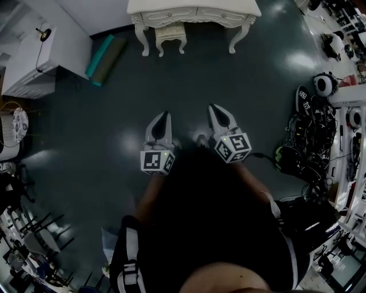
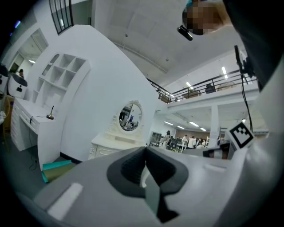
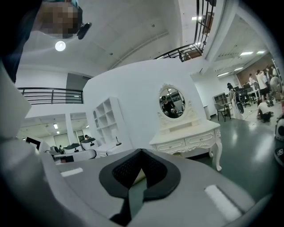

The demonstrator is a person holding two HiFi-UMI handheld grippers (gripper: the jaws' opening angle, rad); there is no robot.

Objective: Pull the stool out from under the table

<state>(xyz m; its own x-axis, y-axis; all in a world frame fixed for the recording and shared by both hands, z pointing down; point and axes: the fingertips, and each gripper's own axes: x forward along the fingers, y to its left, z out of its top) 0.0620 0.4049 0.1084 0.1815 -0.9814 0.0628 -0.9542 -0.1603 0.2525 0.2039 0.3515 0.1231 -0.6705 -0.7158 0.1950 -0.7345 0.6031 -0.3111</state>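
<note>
**While the stool waits under the dressing table, both grippers hang closed and empty**

Where the head view looks down, the small white stool (image 1: 170, 35) stands tucked between the carved front legs of the white dressing table (image 1: 194, 8), at the top of the picture. It lies well apart from both grippers, with bare dark floor (image 1: 114, 143) between. The left gripper (image 1: 164, 114) and the right gripper (image 1: 213, 107) sit side by side just in front of the person, both pointing toward the table. In each gripper view the two jaws meet at their tips with nothing between them. The right gripper view shows the table's oval mirror (image 3: 172, 103) above its drawers. A teal and olive roll (image 1: 103, 57) lies on the floor left of the table.
</note>
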